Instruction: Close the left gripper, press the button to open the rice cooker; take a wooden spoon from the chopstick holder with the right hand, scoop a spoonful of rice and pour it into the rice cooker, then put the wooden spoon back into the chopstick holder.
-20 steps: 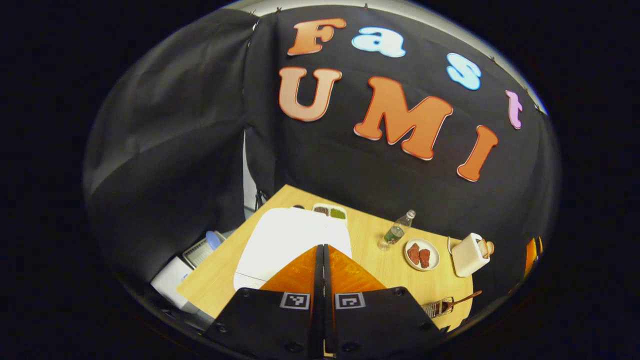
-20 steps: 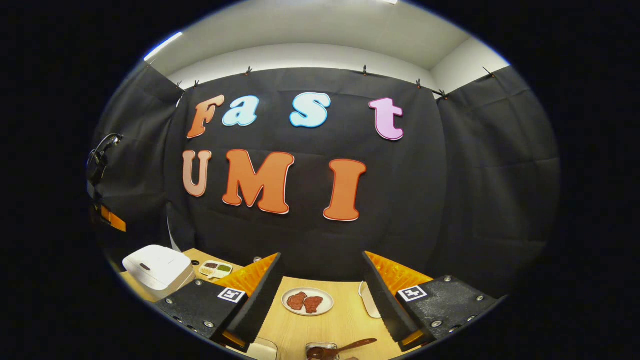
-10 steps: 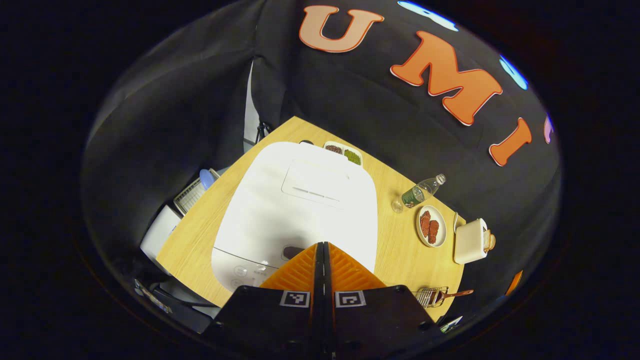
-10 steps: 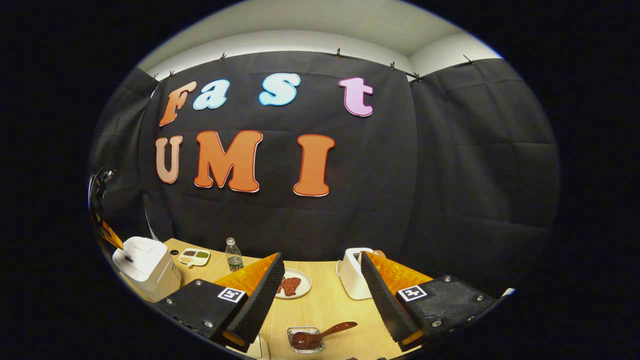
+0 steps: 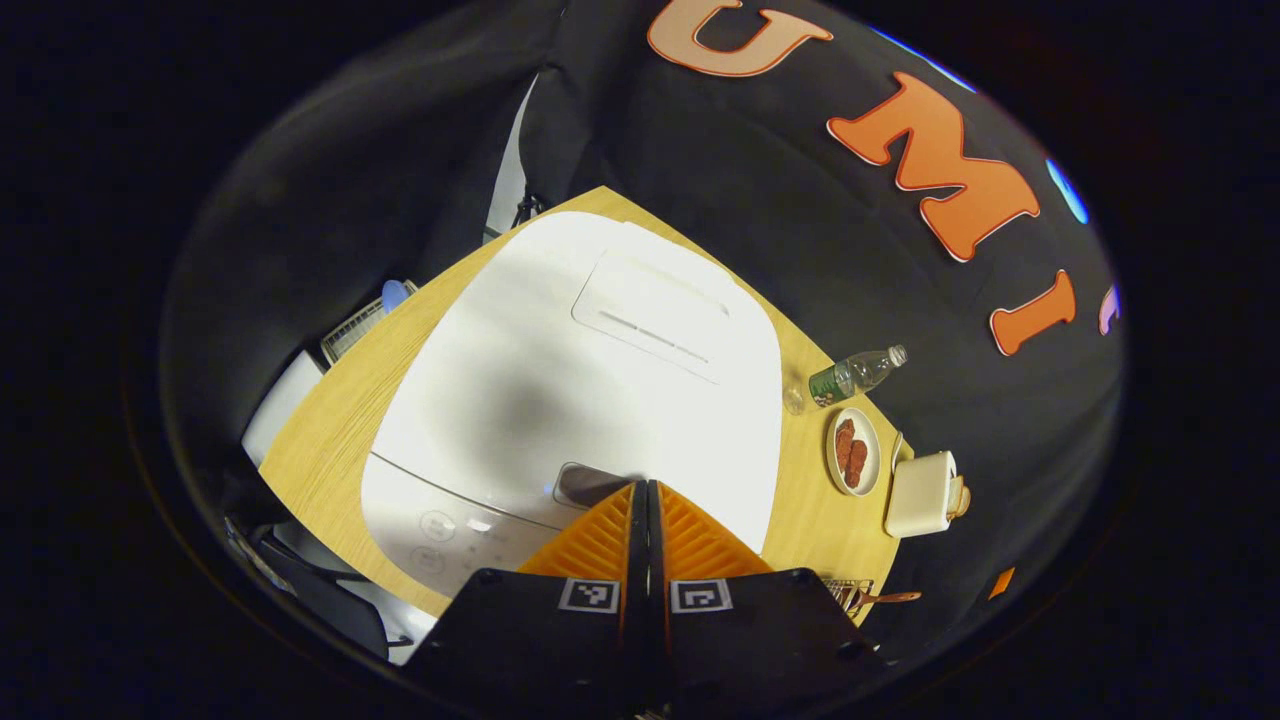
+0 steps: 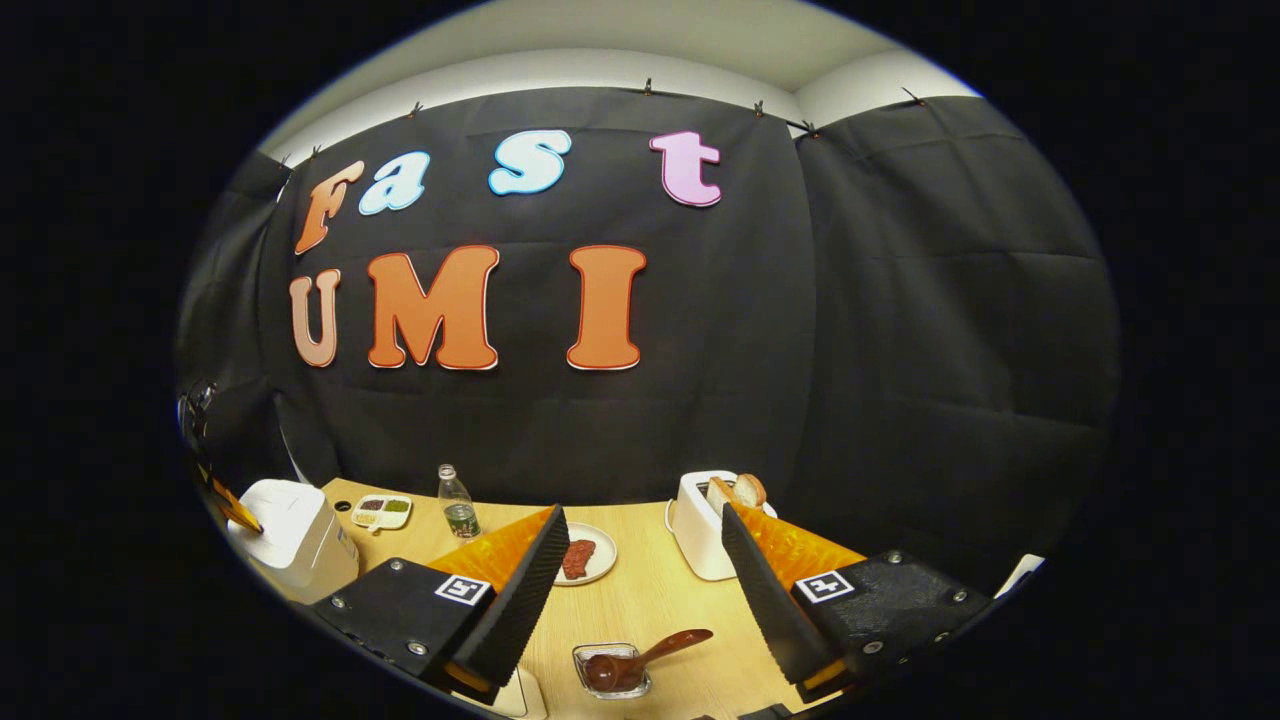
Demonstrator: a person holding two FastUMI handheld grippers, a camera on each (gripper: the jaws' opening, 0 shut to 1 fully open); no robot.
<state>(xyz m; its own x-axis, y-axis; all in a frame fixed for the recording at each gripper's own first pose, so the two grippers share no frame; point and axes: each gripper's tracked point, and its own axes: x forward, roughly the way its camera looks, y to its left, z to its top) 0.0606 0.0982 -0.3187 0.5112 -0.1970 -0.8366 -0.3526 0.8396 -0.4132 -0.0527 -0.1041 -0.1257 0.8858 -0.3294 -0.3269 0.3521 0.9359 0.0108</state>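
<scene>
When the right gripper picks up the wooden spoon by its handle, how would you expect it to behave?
The wooden spoon looks rigid, so it probably won't flex. Its handle is thin and smooth, so it may twist between the fingers of the right gripper, which is open now. Its bowl sits in the small holder with the handle leaning out, so the light holder might shift or tip.

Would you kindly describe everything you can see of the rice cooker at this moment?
The rice cooker is a white, rounded-square appliance of smooth plastic look, standing upright near a corner of the wooden table. Its lid is shut, with a raised rectangular panel toward the back. A dark release button sits at the lid's front edge, above a front strip of faint round controls. The shut left gripper has its tips at that button; contact cannot be confirmed.
</scene>
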